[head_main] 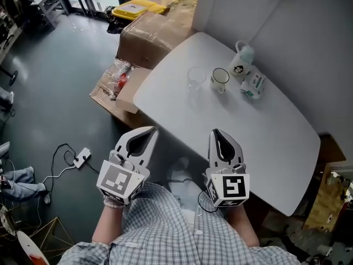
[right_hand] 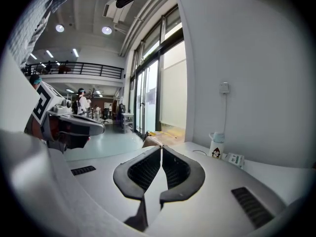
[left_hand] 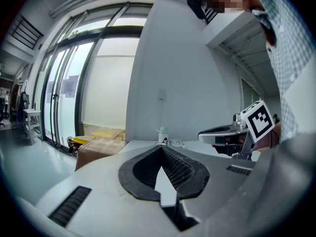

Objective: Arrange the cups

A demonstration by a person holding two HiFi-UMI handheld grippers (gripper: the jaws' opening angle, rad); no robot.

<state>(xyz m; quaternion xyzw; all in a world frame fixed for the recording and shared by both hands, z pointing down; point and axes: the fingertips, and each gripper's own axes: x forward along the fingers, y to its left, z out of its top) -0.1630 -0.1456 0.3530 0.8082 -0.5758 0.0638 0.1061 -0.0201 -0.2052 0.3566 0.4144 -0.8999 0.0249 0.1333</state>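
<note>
One large white oval table [head_main: 276, 148] fills the right part of the head view, and all the cups stand together at its far end, well apart from the person. On the floor beyond its far edge stands a big brown cardboard box [head_main: 149, 37]. Close to the person, by the table's near edge, the left gripper [head_main: 148, 132] and the right gripper [head_main: 216, 132] are held side by side. In each gripper's own view the dark pads are pressed together at the tips with nothing between them. The tallest of the task's things is a white bottle-like cup with a penguin picture [head_main: 241, 59], next to the wall. Just in front of it stands a white mug with a dark rim [head_main: 219, 80], and beside the mug a clear glass cup [head_main: 196, 77]. The smallest thing, a white and green carton [head_main: 253, 85], lies near the bottle-like cup. I judge that the arranging has not begun. To start well, one gripper should be spread before it reaches a cup, come in level from the side, and close gently on the body. The glass looks slippery, so it needs a slow, centred approach that does not push the mug.
</note>
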